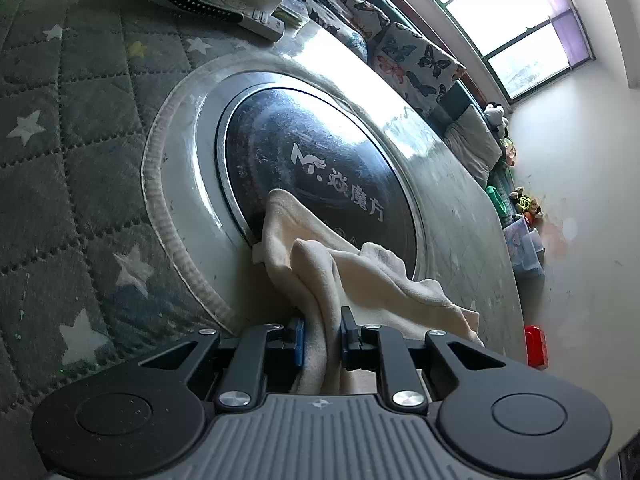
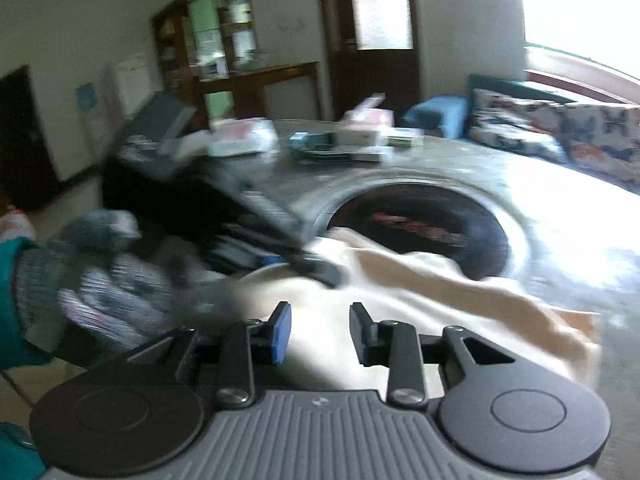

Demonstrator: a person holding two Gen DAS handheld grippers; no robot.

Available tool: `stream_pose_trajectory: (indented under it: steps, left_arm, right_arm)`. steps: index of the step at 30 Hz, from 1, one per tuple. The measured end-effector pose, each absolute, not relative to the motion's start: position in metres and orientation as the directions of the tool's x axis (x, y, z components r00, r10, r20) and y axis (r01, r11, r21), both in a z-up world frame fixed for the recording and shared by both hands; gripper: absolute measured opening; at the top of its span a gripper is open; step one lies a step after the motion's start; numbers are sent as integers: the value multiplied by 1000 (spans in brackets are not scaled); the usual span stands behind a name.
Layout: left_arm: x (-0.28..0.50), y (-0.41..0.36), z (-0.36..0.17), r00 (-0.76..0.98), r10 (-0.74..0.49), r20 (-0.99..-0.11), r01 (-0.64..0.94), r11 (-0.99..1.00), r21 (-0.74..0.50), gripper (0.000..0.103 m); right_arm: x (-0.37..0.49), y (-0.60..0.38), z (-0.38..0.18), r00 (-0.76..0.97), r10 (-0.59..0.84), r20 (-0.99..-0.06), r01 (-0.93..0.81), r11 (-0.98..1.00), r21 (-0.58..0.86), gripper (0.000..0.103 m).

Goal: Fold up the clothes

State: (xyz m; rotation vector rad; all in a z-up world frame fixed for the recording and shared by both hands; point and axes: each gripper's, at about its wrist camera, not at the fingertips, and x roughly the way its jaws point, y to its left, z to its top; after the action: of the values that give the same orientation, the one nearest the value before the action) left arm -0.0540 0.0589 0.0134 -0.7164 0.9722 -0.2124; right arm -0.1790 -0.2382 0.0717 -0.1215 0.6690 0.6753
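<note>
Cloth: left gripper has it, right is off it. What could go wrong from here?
1. The left gripper pinches only a bunched fold of the cloth; lifting may let it slip or unfold unevenly.
2. The right gripper is open above the cloth, and its view is blurred, so a regrasp could miss the edge.
3. The boxes behind could catch a dragged cloth.
</note>
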Motion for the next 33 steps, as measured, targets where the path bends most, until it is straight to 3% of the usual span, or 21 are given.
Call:
stream_pose_trajectory:
  steps: [5,12,23,25,29,33]
  left_arm:
    - [-54,59,14,562,-468,-682,-139,759,-636,18]
    - [-52,56,15,561,-460,-688,-129,772,-622,18]
    - [-51,50,17,560,-443,-700,-111,797,-593,18]
    - [-51,49,17,561,-438,-703,-107,803,-586,18]
    - [-50,45,20,561,-422,-712,-97,820,-563,18]
    - [-51,40,30,573,-407,-711,-67,841,-536,17]
  right_arm:
    - [-154,-290,64,677,381,-630,-443,894,65,33]
    - [-126,-347,44,724,212,-656,-230,971,60,43]
    - [-112,-365,25,700,244,-671,-185,970,160,41]
    - [-113,-363,26,698,251,-670,-185,968,170,36]
    - [-114,-361,28,693,277,-666,-198,961,193,17]
    - [-119,-363,37,711,293,-639,-200,956,216,10]
